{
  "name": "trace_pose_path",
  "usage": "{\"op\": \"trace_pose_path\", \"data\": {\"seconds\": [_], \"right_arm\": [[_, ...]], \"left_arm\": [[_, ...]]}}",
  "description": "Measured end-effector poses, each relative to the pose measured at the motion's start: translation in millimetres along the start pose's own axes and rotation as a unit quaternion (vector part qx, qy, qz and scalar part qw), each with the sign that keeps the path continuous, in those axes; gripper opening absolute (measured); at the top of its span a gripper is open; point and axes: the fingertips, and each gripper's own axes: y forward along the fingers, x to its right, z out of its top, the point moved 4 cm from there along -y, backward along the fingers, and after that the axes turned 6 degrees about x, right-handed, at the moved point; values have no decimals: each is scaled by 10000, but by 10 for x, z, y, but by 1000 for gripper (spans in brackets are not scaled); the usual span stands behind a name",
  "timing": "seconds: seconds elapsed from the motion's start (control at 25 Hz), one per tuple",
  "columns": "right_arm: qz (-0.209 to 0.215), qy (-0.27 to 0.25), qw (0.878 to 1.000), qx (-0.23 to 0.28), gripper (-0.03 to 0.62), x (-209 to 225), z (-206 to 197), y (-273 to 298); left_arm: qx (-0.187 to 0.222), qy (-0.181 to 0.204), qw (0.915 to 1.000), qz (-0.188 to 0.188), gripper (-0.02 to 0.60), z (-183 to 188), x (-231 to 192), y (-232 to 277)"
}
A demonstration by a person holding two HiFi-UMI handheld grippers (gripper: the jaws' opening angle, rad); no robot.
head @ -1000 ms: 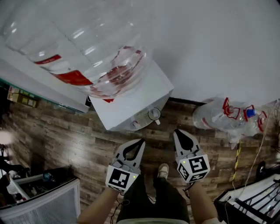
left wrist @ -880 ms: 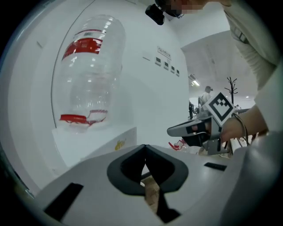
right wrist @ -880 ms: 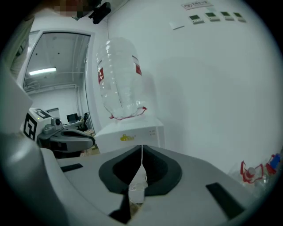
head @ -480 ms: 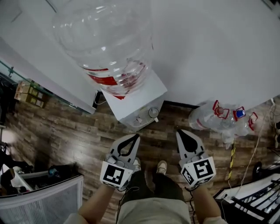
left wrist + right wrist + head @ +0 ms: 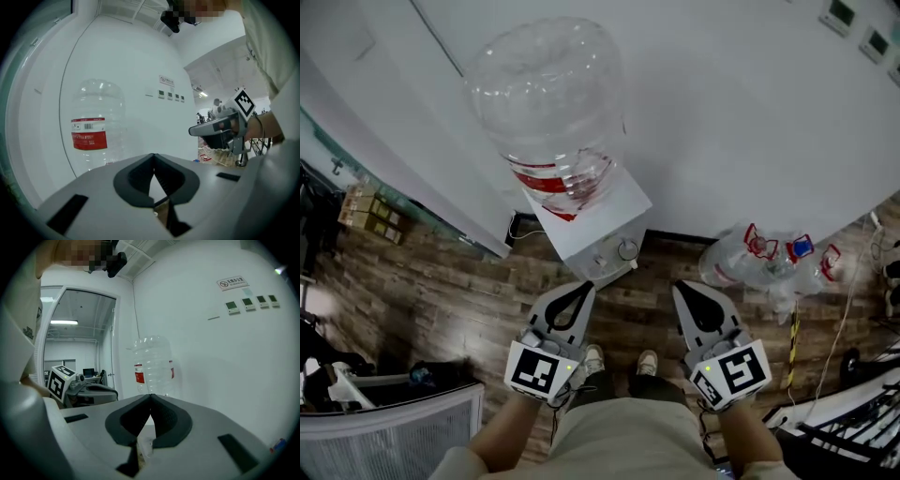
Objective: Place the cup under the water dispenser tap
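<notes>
facing the clear rounded bottle (image 5: 548,103), left gripper (image 5: 584,287) and right gripper (image 5: 681,287) have dark jaws pressed together.

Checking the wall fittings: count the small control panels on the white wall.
4, side by side under the sign: first panel, second, third, fourth. None seems hidden.

Left gripper (image 5: 153,158) jaws together; red-labelled water bottle (image 5: 96,124) ahead-left by white wall; right gripper (image 5: 196,130) at right.

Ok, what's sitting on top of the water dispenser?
A large clear bottle with a red label stands on the white dispenser. Its neck is covered by its own body.
</notes>
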Motion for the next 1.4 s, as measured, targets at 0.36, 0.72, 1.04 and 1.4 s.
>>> {"op": "trace_pose_path", "data": {"seconds": [0.36,0.72,1.04,1.4], "right_arm": [[-144,-559,9980,262,6,-94,564,-287],[-93,-476,9976,497,5,-199,1017,-356],[-173,-548,9976,384,5,-182,958,-385],[-400,-593,9963,484,5,-89,986,-427]], "left_arm": [[113,77,9999,-55,6,411,-33,-290],[448,255,9985,-174,6,804,-35,-266],[404,232,9983,-341,6,859,-1,-228],[431,294,9979,-381,6,900,-41,-178]]}}
